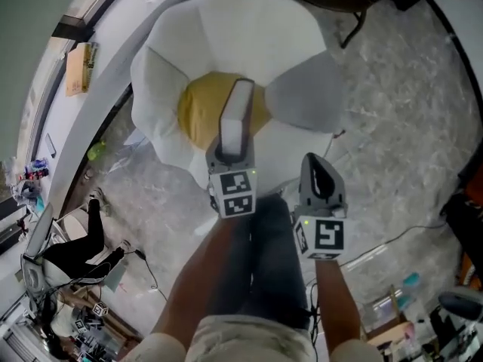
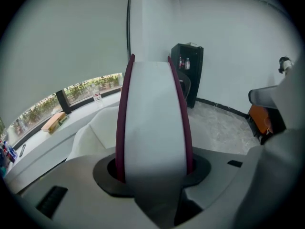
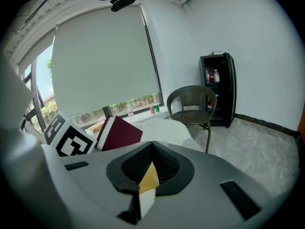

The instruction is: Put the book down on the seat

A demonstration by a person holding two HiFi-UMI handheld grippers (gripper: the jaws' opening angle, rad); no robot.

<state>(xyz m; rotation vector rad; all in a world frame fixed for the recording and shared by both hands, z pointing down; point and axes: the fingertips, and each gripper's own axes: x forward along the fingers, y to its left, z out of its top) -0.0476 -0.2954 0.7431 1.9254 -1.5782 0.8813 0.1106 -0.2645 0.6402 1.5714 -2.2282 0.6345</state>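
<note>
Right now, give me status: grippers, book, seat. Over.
Left gripper shut on book, upright over seat. Right gripper shut, empty. Nothing seen blocking seat.

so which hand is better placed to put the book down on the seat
Left. The left tongs hold the book upright above the yellow centre of the seat. The right tongs are shut, empty, and off toward the seat's edge.

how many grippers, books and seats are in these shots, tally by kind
grippers: 2, left gripper and right gripper
books: 1, the book in the left gripper
seats: 2, flower-shaped seat and wicker chair
total: 5
</note>
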